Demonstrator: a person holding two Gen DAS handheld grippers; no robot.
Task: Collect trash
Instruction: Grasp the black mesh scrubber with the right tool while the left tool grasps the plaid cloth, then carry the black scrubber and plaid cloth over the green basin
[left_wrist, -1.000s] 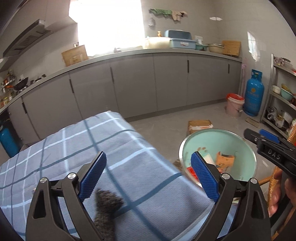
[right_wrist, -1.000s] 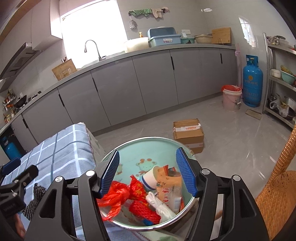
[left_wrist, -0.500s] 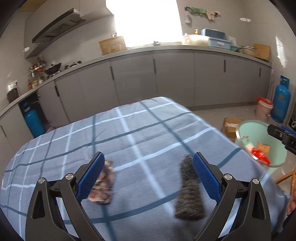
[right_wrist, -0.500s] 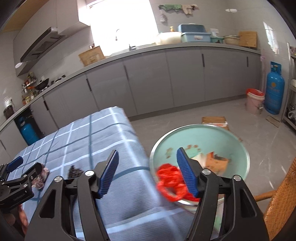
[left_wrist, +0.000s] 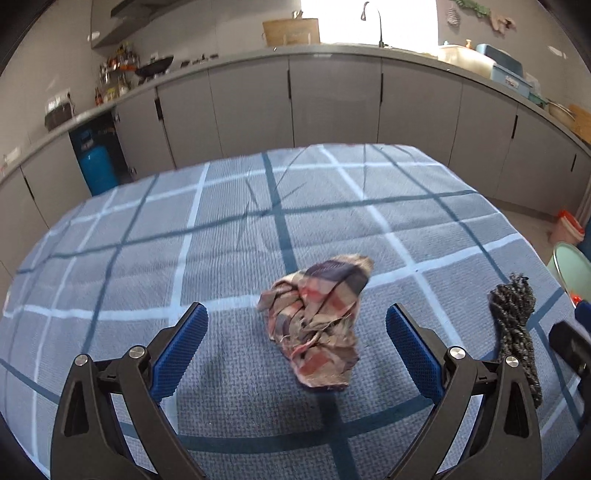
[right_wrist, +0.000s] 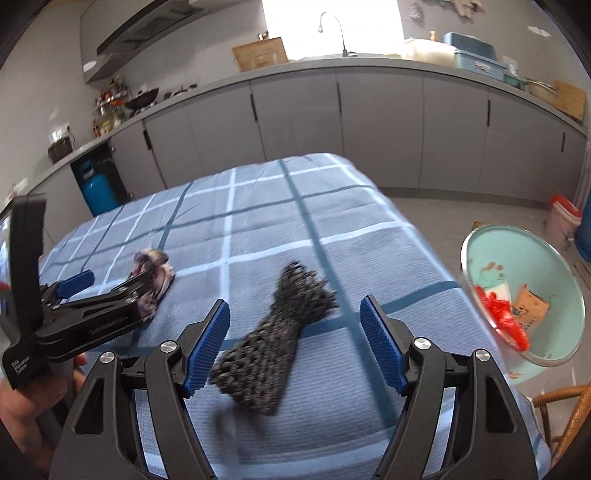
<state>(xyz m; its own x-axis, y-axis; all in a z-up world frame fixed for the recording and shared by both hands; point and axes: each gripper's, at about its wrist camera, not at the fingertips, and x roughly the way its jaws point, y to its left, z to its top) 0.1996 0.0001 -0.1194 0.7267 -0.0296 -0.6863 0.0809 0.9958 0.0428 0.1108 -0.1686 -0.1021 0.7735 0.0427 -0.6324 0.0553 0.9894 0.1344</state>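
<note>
Two grippers: both gape wide with nothing between the pads, each lined up on its own scrap so the two can likely be picked up together
Left gripper (left_wrist: 297, 345): open and aimed down at the table, the rag lying in the gap ahead of it, untouched
Right gripper (right_wrist: 294, 345): its jaws have just been opening and stand apart either side of the cord, not pressing it
Rag (left_wrist: 317, 325): crumpled checked cloth at 12 o'clock of the left gripper, loose on the tablecloth (left_wrist: 229, 236)
Cord (right_wrist: 275, 347): dark speckled bundle between the right pads; in the left view at 3 o'clock of the rag, near the table edge
Basin (right_wrist: 480, 236): pale green, at 3 o'clock beyond the table edge, holding red plastic and paper, seemingly the place for the trash
Counter (left_wrist: 332, 50): grey cabinets at 12 o'clock, well apart
</note>
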